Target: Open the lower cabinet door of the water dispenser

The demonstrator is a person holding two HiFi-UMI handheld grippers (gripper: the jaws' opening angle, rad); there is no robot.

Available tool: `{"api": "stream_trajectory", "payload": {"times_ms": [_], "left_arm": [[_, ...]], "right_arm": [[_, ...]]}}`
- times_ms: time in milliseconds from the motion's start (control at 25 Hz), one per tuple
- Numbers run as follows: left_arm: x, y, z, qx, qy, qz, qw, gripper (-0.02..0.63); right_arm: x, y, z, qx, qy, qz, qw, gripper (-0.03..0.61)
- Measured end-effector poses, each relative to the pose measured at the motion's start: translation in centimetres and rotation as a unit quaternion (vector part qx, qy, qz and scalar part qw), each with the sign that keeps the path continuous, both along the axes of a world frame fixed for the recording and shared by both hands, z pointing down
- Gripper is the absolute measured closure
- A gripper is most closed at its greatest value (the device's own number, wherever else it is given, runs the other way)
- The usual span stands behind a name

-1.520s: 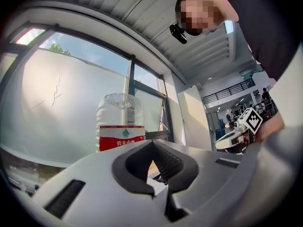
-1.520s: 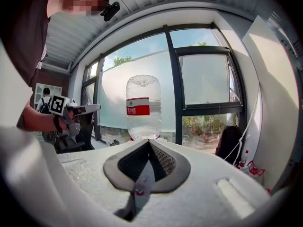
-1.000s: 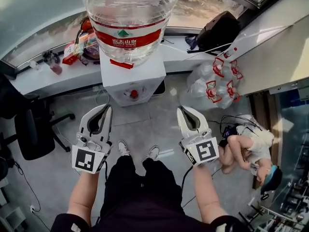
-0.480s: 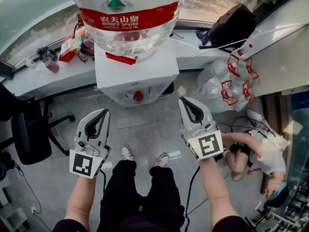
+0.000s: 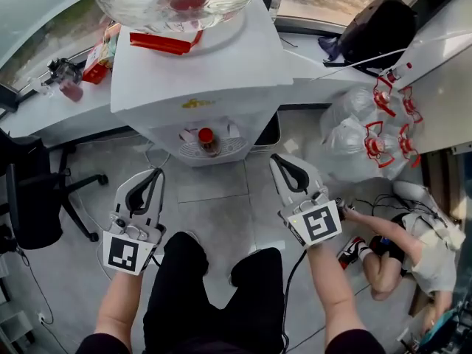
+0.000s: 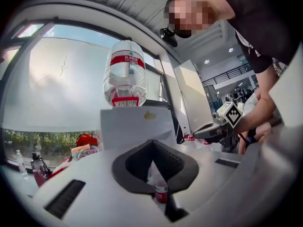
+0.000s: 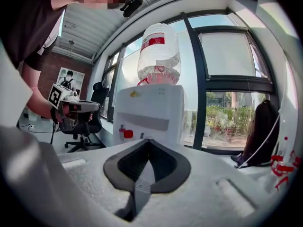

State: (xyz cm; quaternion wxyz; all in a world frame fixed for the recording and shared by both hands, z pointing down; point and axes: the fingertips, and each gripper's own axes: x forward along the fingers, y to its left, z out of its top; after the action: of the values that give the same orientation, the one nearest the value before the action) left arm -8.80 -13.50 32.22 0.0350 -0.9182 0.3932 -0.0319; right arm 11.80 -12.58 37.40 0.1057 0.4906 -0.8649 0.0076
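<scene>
Plainly, the white box-shaped water dispenser (image 5: 195, 87) stands just ahead of both claws, under its clear upturned water bottle with a red label (image 6: 125, 79), yet its lower cabinet door shows in no view. From the head view the dispenser's top overhangs it, and in each gripper view the claw's own pale body covers everything beneath the red tap (image 5: 206, 135). The left claw (image 5: 157, 172) and the right claw (image 5: 274, 158) each have their jaws pressed together on nothing, and neither touches the dispenser. I judge the risk to be that a closed claw cannot catch a door edge or handle, so it may skid off the panel or knock the tap above. A hard shove could also rock the heavy bottle. Whether the door has a handle, and which side it hinges on, I cannot tell.
</scene>
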Motion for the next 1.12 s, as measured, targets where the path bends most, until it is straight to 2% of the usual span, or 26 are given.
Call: {"api": "stream_trajectory", "payload": {"times_ms": [240, 360, 440, 560, 720, 880, 1000, 1120], "left_arm": [[0.5, -1.3, 6.7, 0.014, 0.006, 0.006, 0.9999, 0.606], [1.4, -2.0, 7.6, 0.028, 0.024, 0.022, 0.9991, 0.606], [2.0, -2.3, 8.1, 0.05, 0.018, 0.03, 0.9981, 0.606], [2.2, -2.8, 9.8, 0.078, 0.009, 0.02, 0.9967, 0.606], [2.1, -3.2, 14.0, 0.091, -0.012, 0.024, 0.9955, 0.606], [1.6, -3.1, 17.0, 0.124, 0.001, 0.009, 0.9922, 0.606], [1.5, -3.0, 19.3, 0.126, 0.018, -0.008, 0.9918, 0.606], [1.4, -2.4, 21.3, 0.108, 0.017, -0.021, 0.9938, 0.606]], "right_arm": [[1.0, -2.3, 7.0, 0.016, -0.019, -0.018, 1.0, 0.574], [1.0, -4.2, 10.4, 0.018, -0.035, -0.048, 0.998, 0.574], [1.2, -5.2, 11.8, 0.03, -0.034, -0.056, 0.997, 0.574], [2.0, -6.2, 13.9, 0.039, -0.035, -0.05, 0.997, 0.574], [2.5, -6.8, 17.3, 0.055, -0.026, -0.042, 0.997, 0.574], [2.7, -7.2, 19.5, 0.084, -0.028, -0.029, 0.996, 0.574], [2.6, -6.7, 20.6, 0.1, -0.023, -0.024, 0.994, 0.574], [1.9, -5.4, 22.5, 0.082, -0.02, -0.046, 0.995, 0.574]]}}
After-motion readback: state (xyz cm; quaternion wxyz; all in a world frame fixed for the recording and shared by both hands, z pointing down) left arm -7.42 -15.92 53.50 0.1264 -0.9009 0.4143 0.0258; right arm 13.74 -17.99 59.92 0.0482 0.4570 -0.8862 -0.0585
